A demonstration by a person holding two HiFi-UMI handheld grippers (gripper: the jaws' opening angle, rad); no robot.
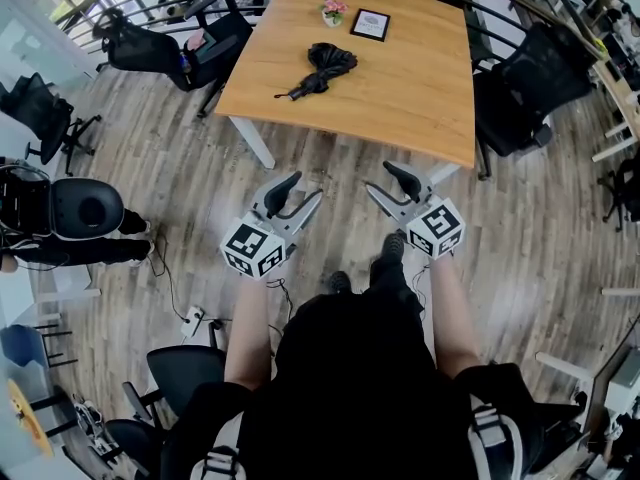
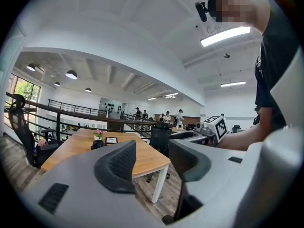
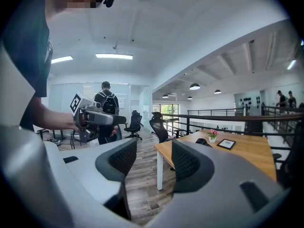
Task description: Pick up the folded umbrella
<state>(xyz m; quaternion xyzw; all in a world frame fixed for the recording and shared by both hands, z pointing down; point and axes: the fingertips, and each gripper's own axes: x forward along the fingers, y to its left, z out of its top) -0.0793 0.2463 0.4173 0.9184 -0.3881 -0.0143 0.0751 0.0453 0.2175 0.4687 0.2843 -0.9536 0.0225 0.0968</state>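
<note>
Holds both grippers out over the wooden floor (image 1: 330,158), short of the worktop (image 1: 420,88), with nothing gripped. On the left gripper (image 1: 303,190), fingers parted, only air and the room beyond between the pads. On the right gripper (image 1: 380,178), fingers spread wide, likewise empty. Keeps the two side by side and apart from each other, tips angled slightly inward toward the worktop's near edge.

Well beyond both sets of fingers, on the far half of the worktop and a little left of its middle: the folded umbrella (image 1: 325,68), black, lying flat, bunched canopy toward the far side, slim end pointing near-left. Touching neither gripper. Just behind it, by the far edge, a small pot of pink flowers (image 1: 332,12) and beside that a dark picture frame (image 1: 370,24), both near the umbrella but apart from it.

Leaves a broad bare stretch of wood to the umbrella's right and between it and the near edge. From the near edge back to the fingers, open floor. Against the worktop's right edge, a black office chair (image 1: 530,88). At the far-left corner, another black chair (image 1: 150,43). Behind the far edge, a curved dark railing (image 2: 71,109).
</note>
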